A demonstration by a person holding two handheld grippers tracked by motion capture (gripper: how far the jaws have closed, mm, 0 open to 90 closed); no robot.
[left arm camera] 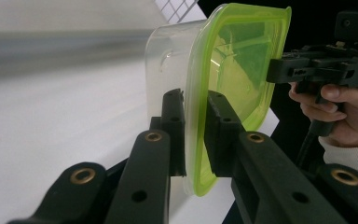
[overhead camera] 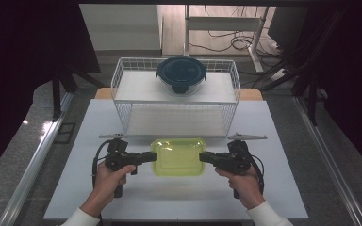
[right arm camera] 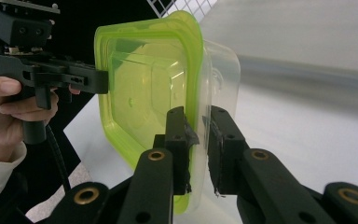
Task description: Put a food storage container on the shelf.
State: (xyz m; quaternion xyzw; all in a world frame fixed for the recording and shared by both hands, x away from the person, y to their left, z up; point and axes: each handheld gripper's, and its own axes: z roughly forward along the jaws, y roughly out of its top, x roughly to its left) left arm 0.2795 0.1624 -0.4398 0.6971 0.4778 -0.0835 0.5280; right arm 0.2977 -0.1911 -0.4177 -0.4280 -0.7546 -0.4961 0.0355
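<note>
A: High view. What do the two grippers hold?

B: One container (overhead camera: 178, 157) — a clear plastic box with a yellow-green lid (overhead camera: 177, 149). The left gripper (overhead camera: 152, 156) grips its left edge, the right gripper (overhead camera: 203, 157) its right edge, each in one of the person's hands.

A: And the jaws?

B: Left gripper view: the two black jaws are clamped on the rim of the container (left arm camera: 177, 60), one jaw on the clear wall side, the other on the lid (left arm camera: 233, 70) side. Right gripper view: the same grip on the opposite rim, with the lid (right arm camera: 144, 88) on one side of the jaws and the clear container (right arm camera: 221, 79) wall on the other.

A: Where is the container?

B: Over the near half of the white table (overhead camera: 264, 188), between the two hands and just in front of the wire basket (overhead camera: 122, 75). Whether its base touches the table cannot be told.

A: Anything else?

B: A round container with a dark blue lid (overhead camera: 181, 73) — it sits on the shelf inside the basket, toward the far wall, well apart from the grippers.
</note>
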